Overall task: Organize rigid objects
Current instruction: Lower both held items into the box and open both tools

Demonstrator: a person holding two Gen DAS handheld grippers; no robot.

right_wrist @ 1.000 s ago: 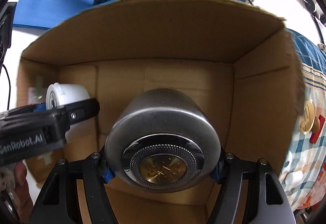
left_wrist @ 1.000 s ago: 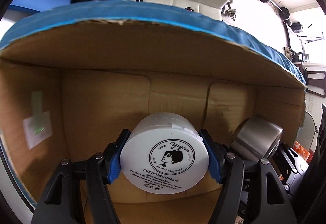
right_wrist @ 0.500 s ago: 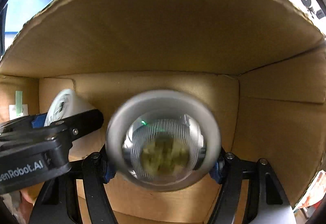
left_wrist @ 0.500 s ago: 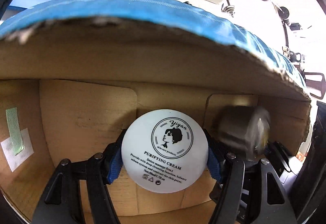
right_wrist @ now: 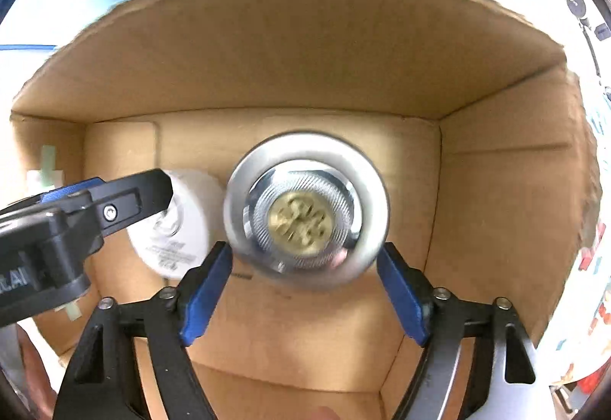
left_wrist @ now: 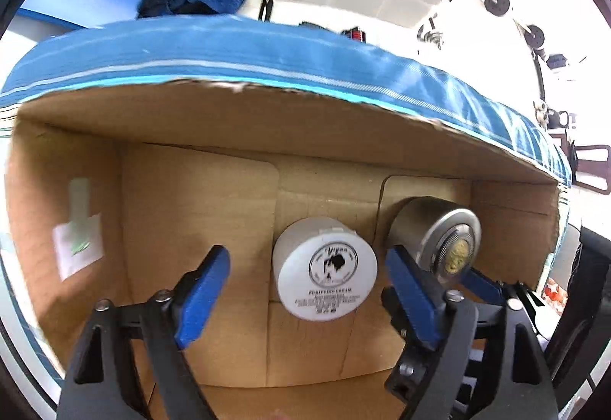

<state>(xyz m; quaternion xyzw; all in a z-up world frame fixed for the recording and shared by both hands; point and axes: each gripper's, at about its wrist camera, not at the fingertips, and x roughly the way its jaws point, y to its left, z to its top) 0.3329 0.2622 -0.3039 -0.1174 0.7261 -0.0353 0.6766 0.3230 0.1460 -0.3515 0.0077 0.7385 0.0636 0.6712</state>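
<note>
Jars released: cream jar (left_wrist: 324,269) and metal jar (right_wrist: 305,210) now stand side by side in box (left_wrist: 191,214); left gripper (left_wrist: 305,298) and right gripper (right_wrist: 305,290) fingers opening, empty; placement looks complete.

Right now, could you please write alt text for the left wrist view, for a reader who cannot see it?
A white cream jar and a silver tin sit side by side on the floor of a cardboard box. The left gripper hangs above the jar, its blue-padded jaws opening and clear of it.
</note>
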